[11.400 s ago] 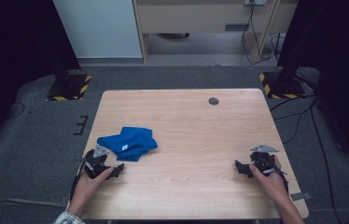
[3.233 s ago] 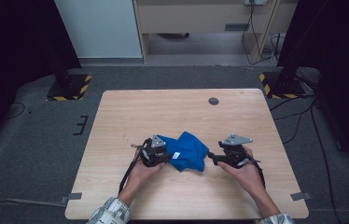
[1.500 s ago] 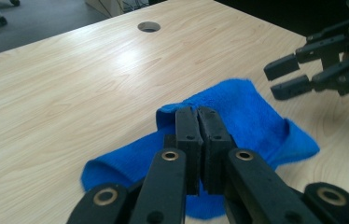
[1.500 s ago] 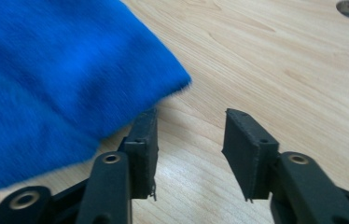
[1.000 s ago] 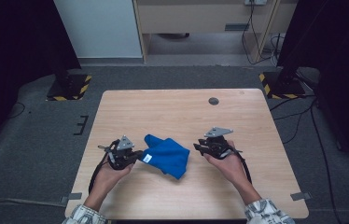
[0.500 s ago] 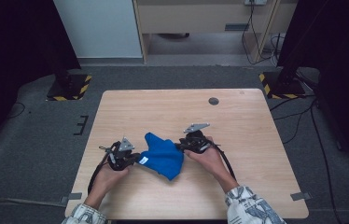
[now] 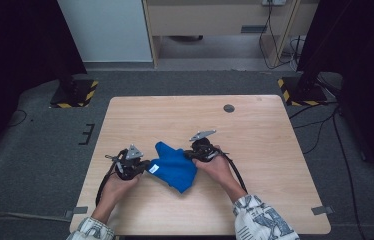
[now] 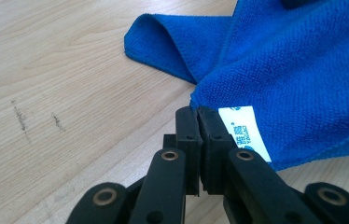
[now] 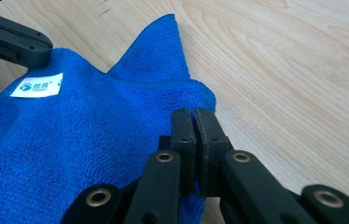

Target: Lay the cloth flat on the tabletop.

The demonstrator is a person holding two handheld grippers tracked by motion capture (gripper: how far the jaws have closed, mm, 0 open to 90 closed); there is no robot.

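Observation:
A blue microfibre cloth [image 7: 175,167] lies rumpled on the wooden table [image 7: 255,145], between the two hands. My left gripper [image 7: 147,166] is shut on its left corner; in the left gripper view the jaws [image 8: 198,112] pinch the cloth [image 8: 303,70] beside a white label [image 8: 245,130]. My right gripper [image 7: 187,154] is at the cloth's upper right edge. Its jaws have just closed, and in the right gripper view the gripper [image 9: 193,114] is shut on a fold of the cloth [image 9: 93,140]. The label [image 9: 37,85] and the left gripper [image 9: 14,42] show farther off.
A small dark round spot [image 7: 229,108] marks the table near its far edge. Two black stands with yellow-black striped bases [image 7: 75,92] [image 7: 300,90] sit on the floor beyond the far corners. Cables [image 7: 320,125] trail on the floor at the right.
The right hand has moved left to the cloth's right edge, and its jaws have closed there. The left hand has stayed in place, holding the corner.

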